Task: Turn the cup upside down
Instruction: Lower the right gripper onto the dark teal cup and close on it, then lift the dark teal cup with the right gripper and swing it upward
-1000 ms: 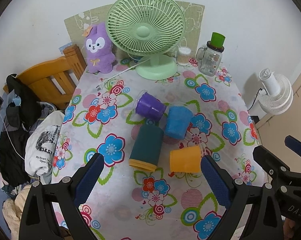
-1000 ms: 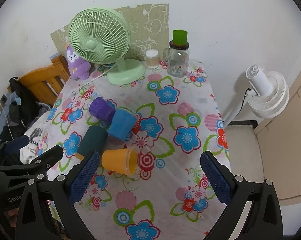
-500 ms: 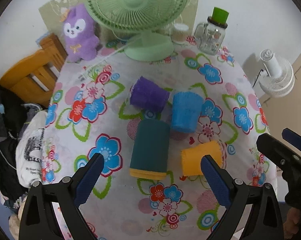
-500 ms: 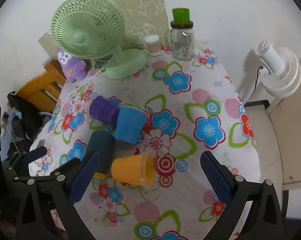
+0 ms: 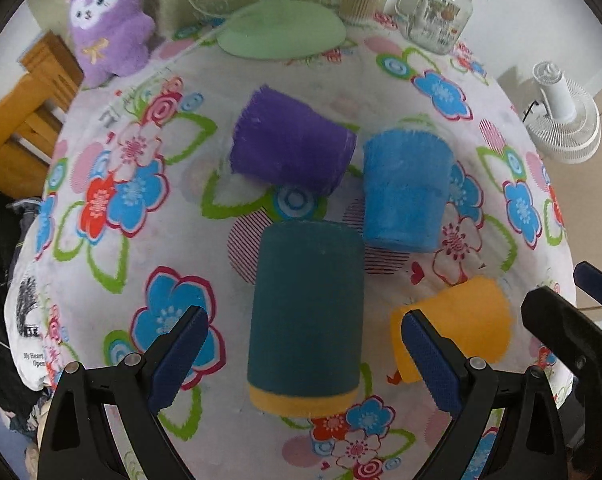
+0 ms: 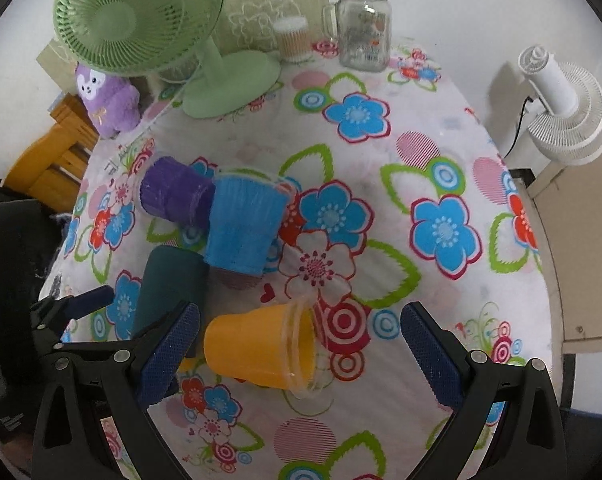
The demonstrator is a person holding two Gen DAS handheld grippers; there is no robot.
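Several cups lie on their sides on the flowered tablecloth (image 5: pixel 113 248): a purple one (image 5: pixel 291 148), a blue one (image 5: pixel 405 188), a tall dark green one with a yellow rim (image 5: pixel 307 314) and an orange one (image 5: pixel 457 326). My left gripper (image 5: pixel 305 360) is open, its fingers either side of the dark green cup, not touching it. My right gripper (image 6: pixel 301 356) is open around the orange cup (image 6: pixel 261 346), whose mouth faces right. The blue cup (image 6: pixel 243 226), purple cup (image 6: pixel 177 196) and dark green cup (image 6: pixel 169 284) lie further left in the right wrist view.
A green desk fan (image 6: pixel 141 24), a purple plush toy (image 5: pixel 109 20), a glass jar with a green lid (image 6: pixel 365 28) and a small cotton-swab jar (image 6: pixel 291 38) stand at the table's far edge. A white floor fan (image 6: pixel 561 108) stands to the right, a wooden chair (image 5: pixel 25 100) to the left.
Both grippers have moved forward and down toward the cups. The left now brackets the dark green cup, the right the orange cup. The cups have not moved.
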